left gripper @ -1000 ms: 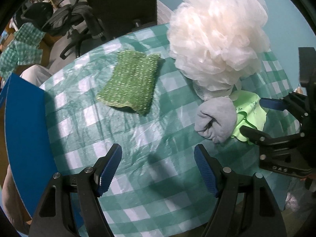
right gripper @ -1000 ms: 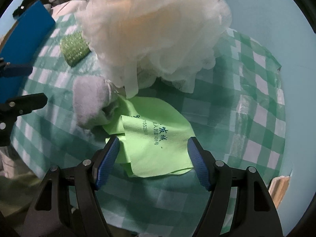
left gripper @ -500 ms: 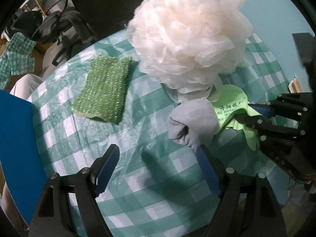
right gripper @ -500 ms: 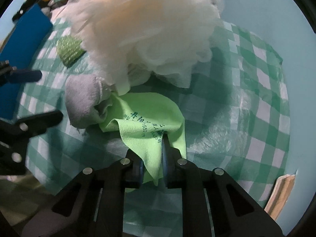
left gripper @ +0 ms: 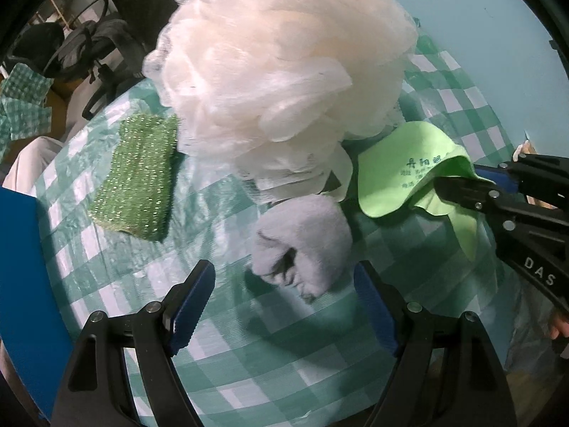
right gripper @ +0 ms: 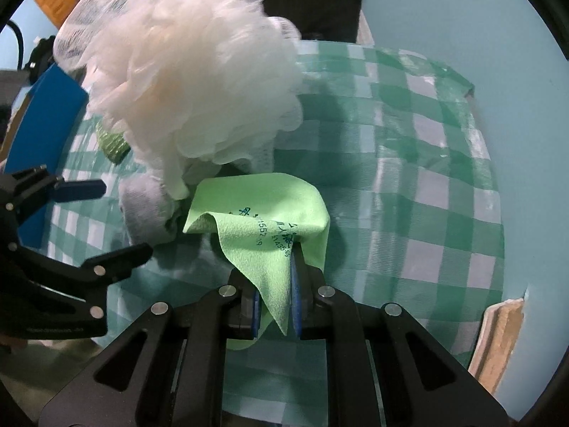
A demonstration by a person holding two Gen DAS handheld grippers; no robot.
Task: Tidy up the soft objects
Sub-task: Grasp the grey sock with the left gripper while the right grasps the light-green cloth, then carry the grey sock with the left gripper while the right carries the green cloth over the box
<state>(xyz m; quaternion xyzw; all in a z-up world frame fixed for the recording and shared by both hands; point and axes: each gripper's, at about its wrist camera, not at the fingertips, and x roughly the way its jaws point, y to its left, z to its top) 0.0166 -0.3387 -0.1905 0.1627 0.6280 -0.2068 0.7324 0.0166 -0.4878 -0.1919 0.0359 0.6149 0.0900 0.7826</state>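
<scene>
My right gripper (right gripper: 275, 277) is shut on a lime green cloth (right gripper: 263, 210) with printed text, lifting its near edge off the checked tablecloth (right gripper: 409, 185). The left wrist view shows that same cloth (left gripper: 402, 174) pinched in the right gripper (left gripper: 458, 185) at the right. My left gripper (left gripper: 284, 295) is open, its blue pads on either side of a rolled grey sock (left gripper: 302, 245), just short of it. A big white mesh bath puff (left gripper: 281, 60) sits behind both, touching sock and cloth. A glittery green scrub pad (left gripper: 138, 178) lies to the left.
A blue board (left gripper: 21, 284) stands along the table's left edge. Office chairs with dark bags (left gripper: 81, 53) are beyond the far left side. The pale blue floor (right gripper: 498, 35) lies past the table's right edge, with a wooden piece (right gripper: 498, 345) at the lower right.
My right gripper went from open over the green cloth to shut on it and raised its edge. My left gripper slid right, from bare tablecloth to around the grey sock.
</scene>
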